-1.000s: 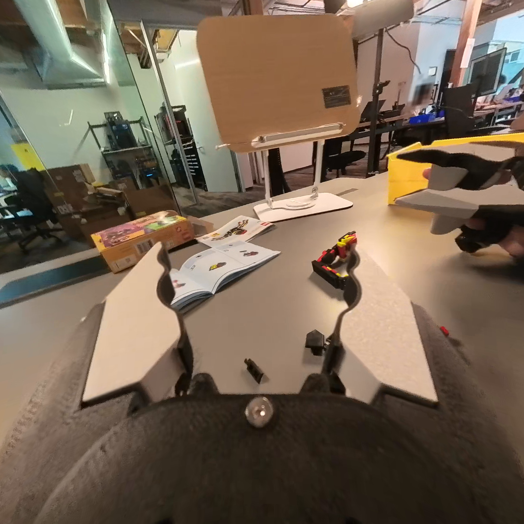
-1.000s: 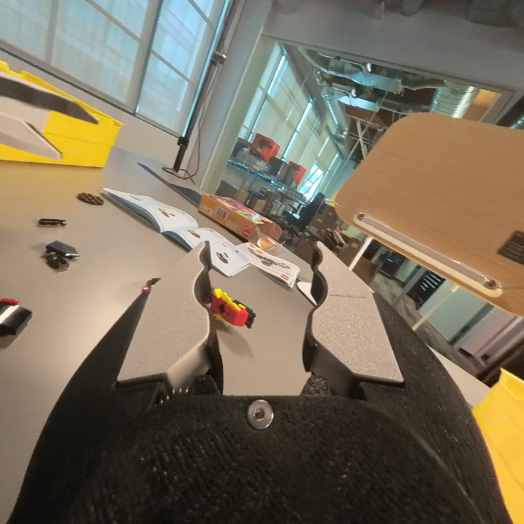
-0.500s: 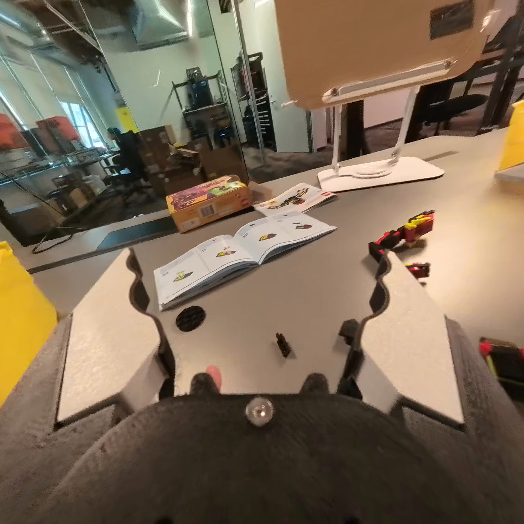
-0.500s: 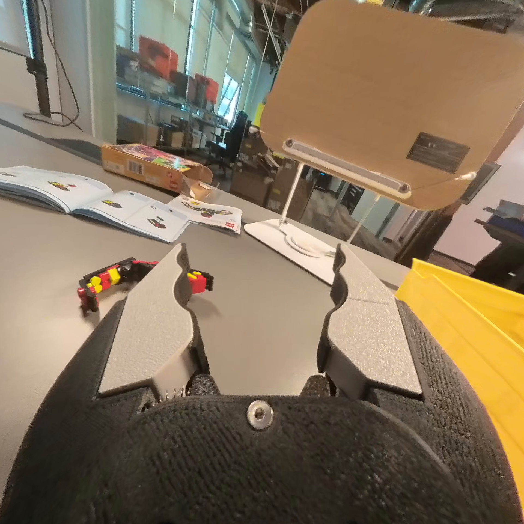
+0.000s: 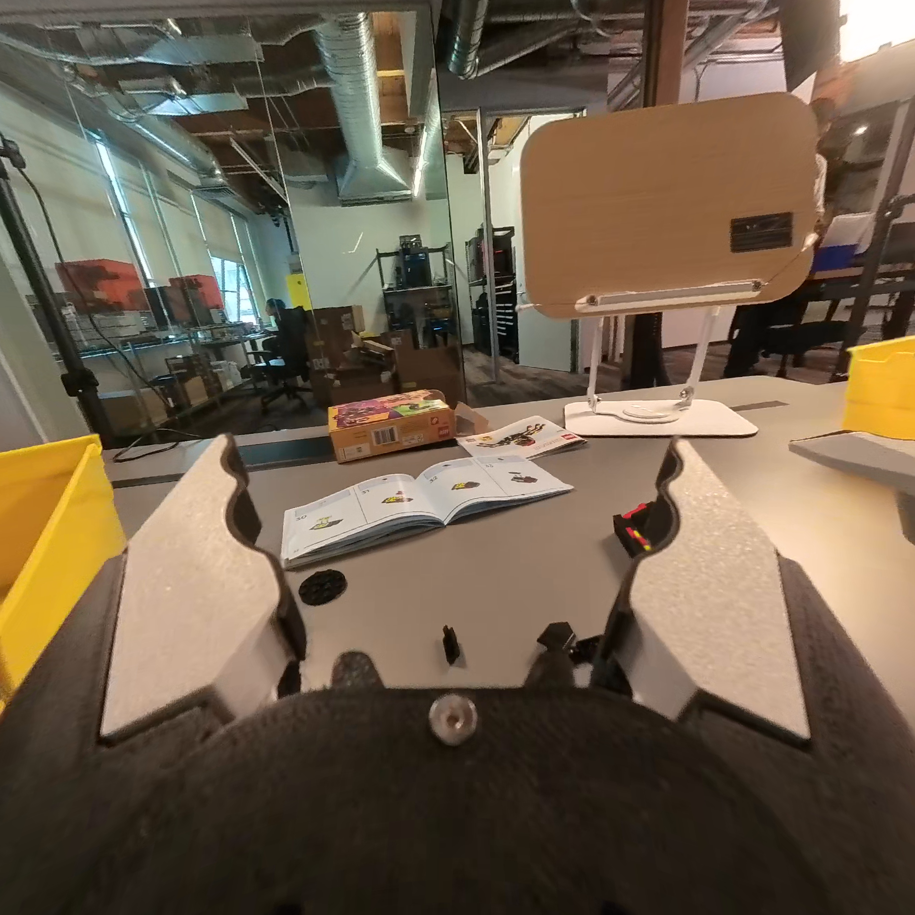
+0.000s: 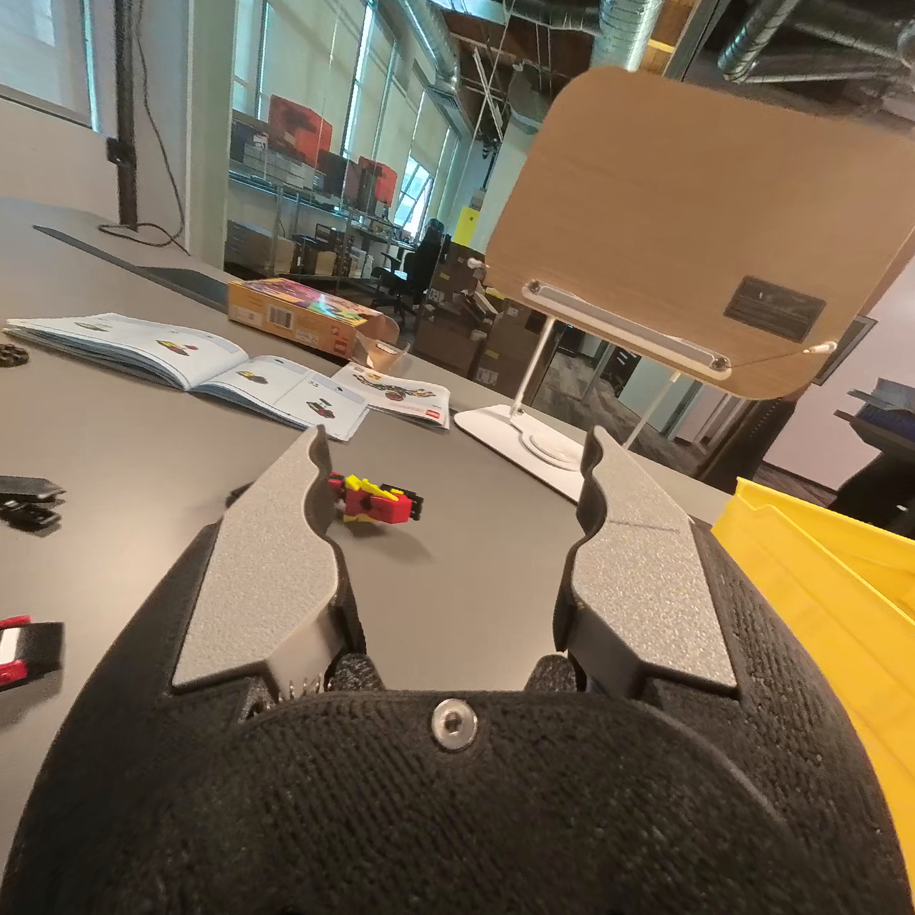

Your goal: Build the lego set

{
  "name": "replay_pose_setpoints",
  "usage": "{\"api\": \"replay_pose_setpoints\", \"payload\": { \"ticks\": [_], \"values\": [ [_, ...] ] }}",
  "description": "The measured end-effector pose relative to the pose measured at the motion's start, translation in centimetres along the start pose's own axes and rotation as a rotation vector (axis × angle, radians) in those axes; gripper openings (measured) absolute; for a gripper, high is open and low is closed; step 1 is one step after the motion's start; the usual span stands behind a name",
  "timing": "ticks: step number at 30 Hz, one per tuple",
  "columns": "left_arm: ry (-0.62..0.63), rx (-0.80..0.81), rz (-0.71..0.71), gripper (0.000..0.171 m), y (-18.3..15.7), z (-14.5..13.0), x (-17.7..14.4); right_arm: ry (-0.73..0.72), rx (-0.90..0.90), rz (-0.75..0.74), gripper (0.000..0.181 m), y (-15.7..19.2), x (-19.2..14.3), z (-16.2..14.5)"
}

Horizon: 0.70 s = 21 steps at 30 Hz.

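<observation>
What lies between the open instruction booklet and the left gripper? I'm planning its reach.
Left wrist view: a round black piece and a small black piece on bare table.

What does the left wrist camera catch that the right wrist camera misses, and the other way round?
Only the left wrist view shows the left gripper, open, a yellow bin at the left edge, and a small black piece between its fingers.

Only the right wrist view shows the right gripper's open fingers close up, and the red and yellow lego model almost unhidden.

Both show the open instruction booklet, the lego box, the wooden book stand and the black round piece.
</observation>
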<state>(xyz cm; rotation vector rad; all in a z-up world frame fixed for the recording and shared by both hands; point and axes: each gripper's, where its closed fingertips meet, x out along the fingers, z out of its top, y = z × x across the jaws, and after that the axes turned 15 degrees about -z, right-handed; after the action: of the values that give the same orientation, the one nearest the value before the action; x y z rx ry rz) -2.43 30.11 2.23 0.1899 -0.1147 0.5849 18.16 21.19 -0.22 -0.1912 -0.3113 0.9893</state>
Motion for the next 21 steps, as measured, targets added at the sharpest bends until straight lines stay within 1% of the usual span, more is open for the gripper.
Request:
{"api": "replay_pose_setpoints", "payload": {
  "ticks": [4,7,9,12,14,17,21],
  "values": [
    [0.043,0.053,0.034,0.157,-0.2,-0.9,0.1,-0.075,0.026,0.043,0.100,0.9,-1.5,2.0],
    [0.107,0.103,0.019,0.157,-0.6,-2.5,0.6,-0.140,0.062,0.063,0.100,1.7,-3.3,3.7],
    [0.122,0.169,0.015,0.156,-0.8,-2.8,0.8,-0.154,0.071,0.078,0.099,2.6,-4.3,4.1],
    [0.131,0.309,-0.035,0.152,-2.2,-2.7,1.0,-0.158,0.094,0.105,0.099,3.8,-5.5,4.4],
    [0.144,0.366,-0.057,0.147,-2.9,-2.8,1.1,-0.152,0.097,0.112,0.091,4.3,-6.0,4.2],
    [0.156,0.392,-0.078,0.146,-3.4,-3.0,1.2,-0.132,0.043,0.109,0.086,4.7,-6.0,3.5],
    [0.131,0.363,-0.078,0.142,-3.0,-2.8,1.0,-0.105,-0.053,0.081,0.074,4.5,-5.5,2.4]
  ]
}}
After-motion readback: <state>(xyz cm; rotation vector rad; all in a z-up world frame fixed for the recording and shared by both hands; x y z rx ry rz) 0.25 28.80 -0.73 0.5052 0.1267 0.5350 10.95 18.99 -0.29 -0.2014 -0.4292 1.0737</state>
